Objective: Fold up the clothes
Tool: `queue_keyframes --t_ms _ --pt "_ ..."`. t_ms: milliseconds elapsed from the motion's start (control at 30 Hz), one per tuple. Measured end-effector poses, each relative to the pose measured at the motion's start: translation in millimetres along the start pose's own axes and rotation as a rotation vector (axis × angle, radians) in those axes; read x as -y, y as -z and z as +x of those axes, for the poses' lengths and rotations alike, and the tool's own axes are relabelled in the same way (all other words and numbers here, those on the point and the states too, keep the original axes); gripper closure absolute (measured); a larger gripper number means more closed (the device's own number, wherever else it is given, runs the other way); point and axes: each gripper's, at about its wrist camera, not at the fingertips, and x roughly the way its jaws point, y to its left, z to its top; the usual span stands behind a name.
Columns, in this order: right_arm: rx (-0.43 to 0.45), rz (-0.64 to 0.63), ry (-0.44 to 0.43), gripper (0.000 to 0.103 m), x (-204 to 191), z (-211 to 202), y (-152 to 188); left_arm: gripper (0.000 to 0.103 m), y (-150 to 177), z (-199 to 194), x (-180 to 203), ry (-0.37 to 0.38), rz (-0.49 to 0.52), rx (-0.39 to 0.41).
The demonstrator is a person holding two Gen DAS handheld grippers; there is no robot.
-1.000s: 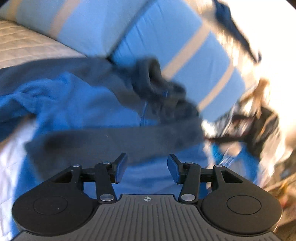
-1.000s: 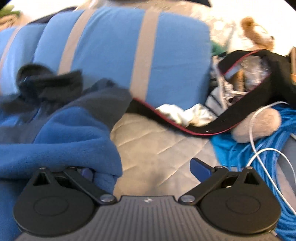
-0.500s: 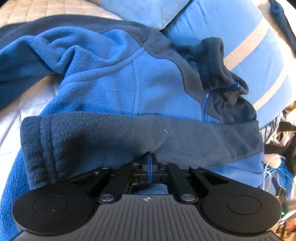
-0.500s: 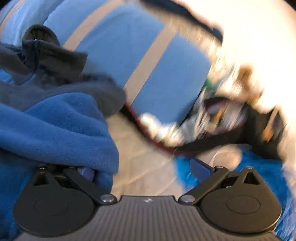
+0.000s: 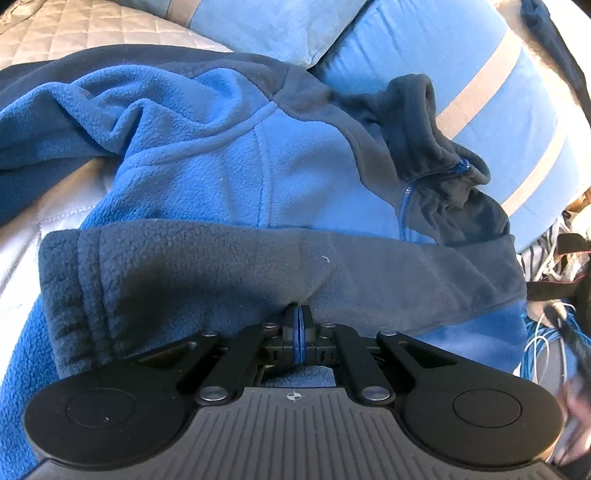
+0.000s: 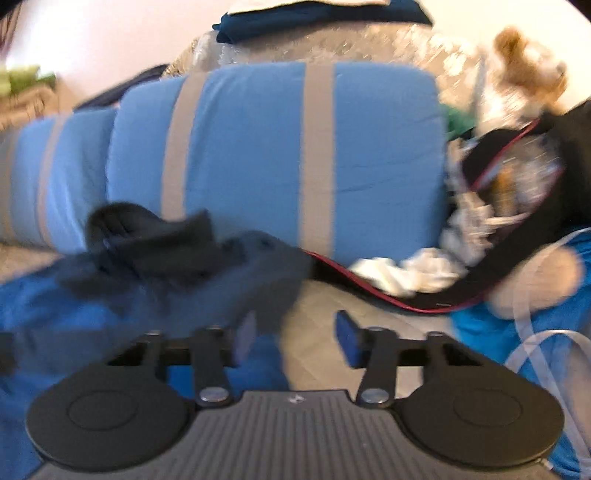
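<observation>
While the left hand-held gripper (image 5: 297,326) sits at the bottom centre of the left wrist view with its jaws pressed together, it pinches the near edge of the dark grey fleece sleeve (image 5: 258,273) that lies folded across the body of the blue and grey zip-neck fleece jacket (image 5: 236,158). The jacket spreads over the quilted pale grey bed cover (image 5: 70,27), its collar bunched at the right of the frame against a blue pillow with beige stripes (image 5: 480,74).

In the right wrist view, which is blurred, the right hand-held gripper (image 6: 295,338) has just been closing its jaws, yet they stand partly spread with nothing between them; only bed cover and the jacket's edge show in the gap. The jacket fills the lower left of that frame, the striped pillow stands behind it, and a black bag with a red-piped rim (image 6: 517,206) and loose white cables (image 6: 535,354) clutter the right.

The risks I would judge from here: the left pinch holds only a thin bite of thick fleece, so a pull could slip the sleeve free or drag the whole jacket out of line and undo the fold. With the right side ungripped, nothing anchors the cloth. The collar may also snag against the pillow, and the right tool could catch the cables.
</observation>
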Motion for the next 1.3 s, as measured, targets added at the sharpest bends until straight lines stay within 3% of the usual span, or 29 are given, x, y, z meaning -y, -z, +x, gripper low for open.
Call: queue_keyframes --t_ms 133,267,467,500,533,567,633,667,733,900,1067,1167,1267,1300 --pt "-0.064 -0.043 -0.112 0.077 -15 48 -12 0.100 2 0 3 -0.007 0.040 0.012" --pt "-0.178 -0.093 -0.073 0.077 -32 94 5 0.094 4 -1 9 -0.003 0.086 0.016" --pt "-0.230 -0.191 -0.020 0.074 -55 106 14 0.063 8 -2 24 0.025 0.158 0.024" --pt "-0.224 -0.204 -0.020 0.069 -55 100 11 0.054 8 -3 28 0.033 0.171 0.027" --pt "-0.205 -0.201 -0.026 0.051 -56 94 8 0.050 8 -5 31 0.041 0.182 0.031" --pt "-0.172 -0.183 -0.041 0.045 -54 86 4 0.044 9 -6 34 0.044 0.195 0.034" --pt "-0.071 -0.103 -0.057 0.004 -43 66 -6 0.039 12 -7 40 0.032 0.231 0.040" --pt "-0.024 -0.058 -0.051 0.000 -35 57 -11 0.036 13 -9 44 0.030 0.251 0.048" --pt "0.029 0.035 -0.038 0.000 -19 48 -21 0.035 16 -17 52 0.039 0.300 0.086" --pt "-0.056 0.268 -0.046 0.000 34 79 -43 0.026 26 -36 77 0.074 0.442 0.206" --pt "-0.146 0.565 -0.128 0.007 84 123 -38 0.026 33 -23 85 0.022 0.509 0.151" --pt "-0.194 0.705 -0.168 0.019 99 147 -29 0.026 32 -18 82 0.001 0.494 0.125" --pt "-0.266 0.706 -0.196 0.038 96 168 -24 0.026 32 -14 78 -0.022 0.480 0.096" --pt "-0.273 0.684 -0.191 0.057 92 170 -26 0.026 31 -12 77 -0.034 0.478 0.085"
